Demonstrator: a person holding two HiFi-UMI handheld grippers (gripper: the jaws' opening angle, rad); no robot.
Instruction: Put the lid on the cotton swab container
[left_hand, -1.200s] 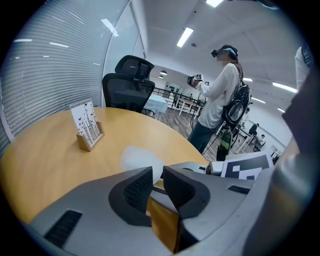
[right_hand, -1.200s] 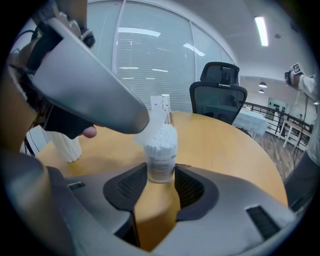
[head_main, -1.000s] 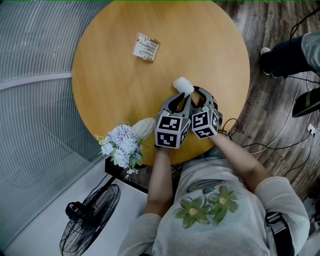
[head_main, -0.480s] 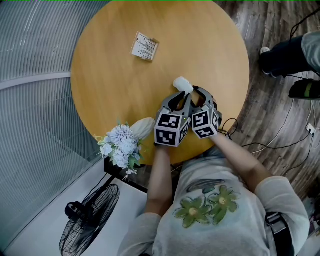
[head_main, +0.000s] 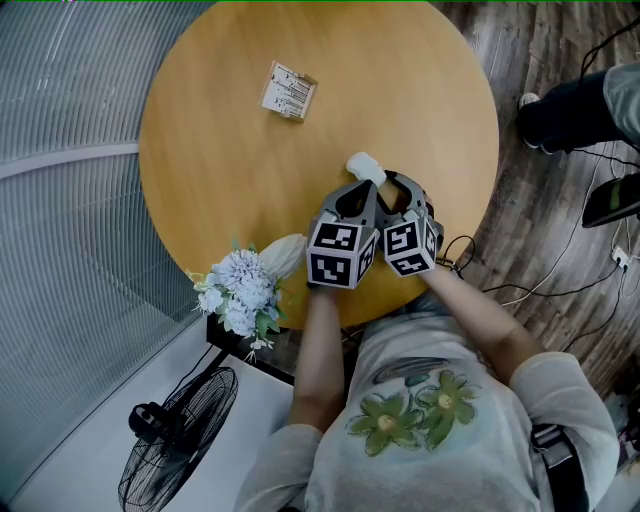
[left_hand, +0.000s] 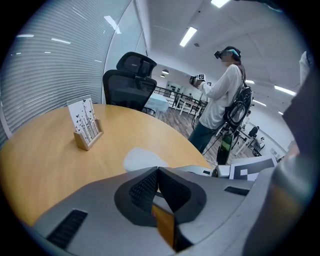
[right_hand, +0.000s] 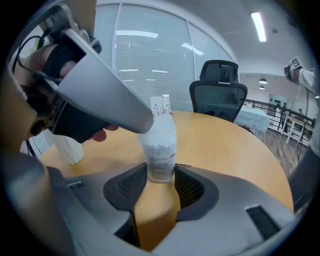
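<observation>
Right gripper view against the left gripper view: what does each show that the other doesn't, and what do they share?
Only the right gripper view: the right gripper shut on the cotton swab container, and a white vase. Only the left gripper view: the left gripper with its jaws just closed together on nothing, and the right gripper's marker cube beside it. Both: the round wooden table, a black office chair, the card stand.

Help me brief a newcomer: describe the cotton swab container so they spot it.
On the round table, at the edge nearest the person, the right gripper clamps the cotton swab container. It is a labelled white cylinder, unlike the card stand and flower vase.
</observation>
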